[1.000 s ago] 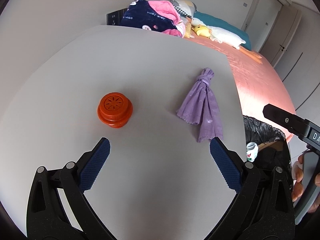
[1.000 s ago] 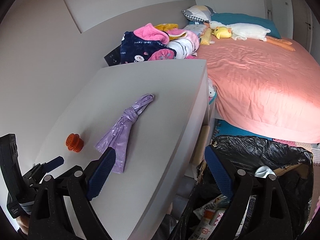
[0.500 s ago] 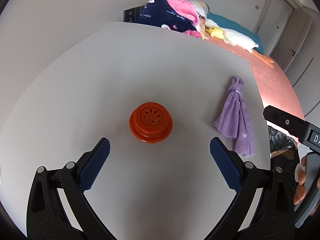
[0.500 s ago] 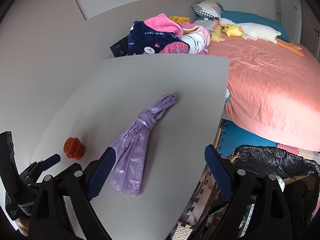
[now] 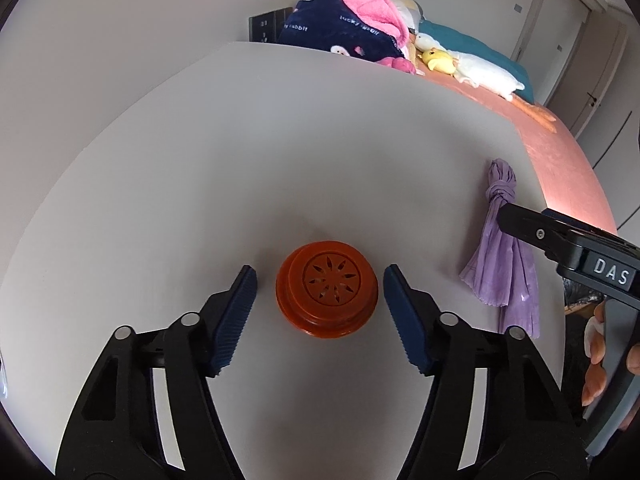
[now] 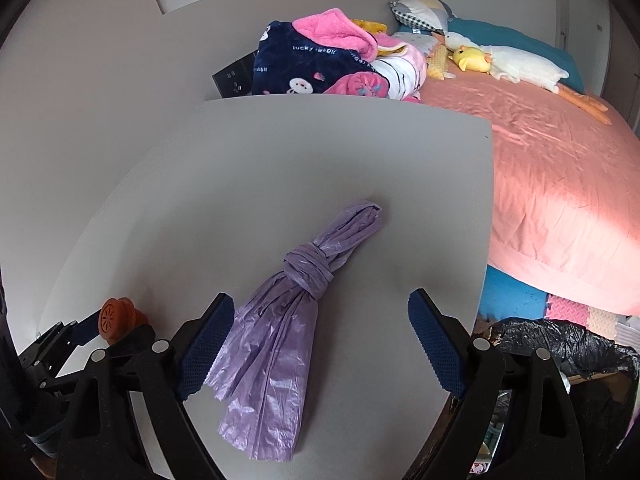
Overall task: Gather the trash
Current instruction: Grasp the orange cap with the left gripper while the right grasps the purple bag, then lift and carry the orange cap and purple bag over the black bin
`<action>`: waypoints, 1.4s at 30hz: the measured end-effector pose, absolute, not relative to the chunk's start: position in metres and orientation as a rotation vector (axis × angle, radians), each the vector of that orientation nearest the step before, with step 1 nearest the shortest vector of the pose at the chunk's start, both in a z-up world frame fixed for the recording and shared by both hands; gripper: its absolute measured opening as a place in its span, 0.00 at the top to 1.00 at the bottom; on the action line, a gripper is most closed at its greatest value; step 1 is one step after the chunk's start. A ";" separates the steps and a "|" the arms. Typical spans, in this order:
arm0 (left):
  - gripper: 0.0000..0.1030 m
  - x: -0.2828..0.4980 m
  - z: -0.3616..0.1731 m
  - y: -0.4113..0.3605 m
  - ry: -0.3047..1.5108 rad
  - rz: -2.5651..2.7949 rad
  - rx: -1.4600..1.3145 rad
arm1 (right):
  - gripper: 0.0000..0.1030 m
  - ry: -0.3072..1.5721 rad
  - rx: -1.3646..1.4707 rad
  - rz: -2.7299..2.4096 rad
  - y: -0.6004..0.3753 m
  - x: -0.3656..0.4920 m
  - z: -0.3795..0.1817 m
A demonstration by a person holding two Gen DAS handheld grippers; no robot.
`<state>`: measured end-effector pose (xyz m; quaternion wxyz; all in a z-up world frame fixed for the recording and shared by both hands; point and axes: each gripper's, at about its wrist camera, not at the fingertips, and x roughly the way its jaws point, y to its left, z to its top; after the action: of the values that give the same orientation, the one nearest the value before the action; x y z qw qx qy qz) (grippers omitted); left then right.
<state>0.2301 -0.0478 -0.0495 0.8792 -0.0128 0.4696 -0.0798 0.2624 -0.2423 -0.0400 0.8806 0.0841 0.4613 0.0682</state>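
**Orange cap and purple bag on the grey bench**

Beside the bench's right edge lies the pink bed (image 6: 560, 184), with a heap of blankets (image 6: 320, 60) beyond the far edge. On the floor at the near right corner stands a bin lined with a black bag (image 6: 568, 344). The grey bench (image 5: 280, 140) carries two pieces of trash. A knotted purple plastic bag (image 6: 288, 320) lies near the right edge, between the spread jaws of the right gripper (image 6: 320, 344), its left pad just beside the plastic. The orange round cap (image 5: 326, 298) sits toward the near left, framed by the left gripper (image 5: 320, 312), jaws apart with a gap on both sides.
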 end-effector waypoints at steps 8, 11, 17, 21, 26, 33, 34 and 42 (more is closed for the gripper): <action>0.45 0.232 -0.051 -0.049 0.960 -0.150 0.025 | 0.39 0.962 0.117 0.098 -0.228 0.277 -0.048; 0.47 0.232 -0.051 -0.049 0.954 -0.145 0.025 | 0.65 0.959 0.082 0.105 -0.223 0.277 -0.048; 0.56 0.233 -0.051 -0.046 0.948 -0.131 0.005 | 0.81 0.959 0.128 0.167 -0.224 0.273 -0.048; 0.56 0.232 -0.050 -0.042 0.951 -0.142 -0.041 | 0.81 0.942 0.131 0.191 -0.223 0.267 -0.044; 0.56 0.227 -0.049 -0.044 0.959 -0.141 -0.044 | 0.81 0.928 0.128 0.209 -0.223 0.259 -0.035; 0.56 0.217 -0.043 -0.050 0.953 -0.150 -0.033 | 0.81 0.916 0.138 0.241 -0.223 0.245 -0.023; 0.56 0.215 -0.041 -0.051 0.950 -0.150 -0.031 | 0.81 0.914 0.139 0.245 -0.223 0.243 -0.022; 0.56 0.193 -0.030 -0.059 0.933 -0.154 -0.021 | 0.81 0.904 0.141 0.263 -0.226 0.220 -0.014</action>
<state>0.1934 -0.0585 -0.0301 0.8903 -0.0100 0.4492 -0.0743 0.2196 -0.2263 -0.0142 0.8888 0.0678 0.4353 0.1267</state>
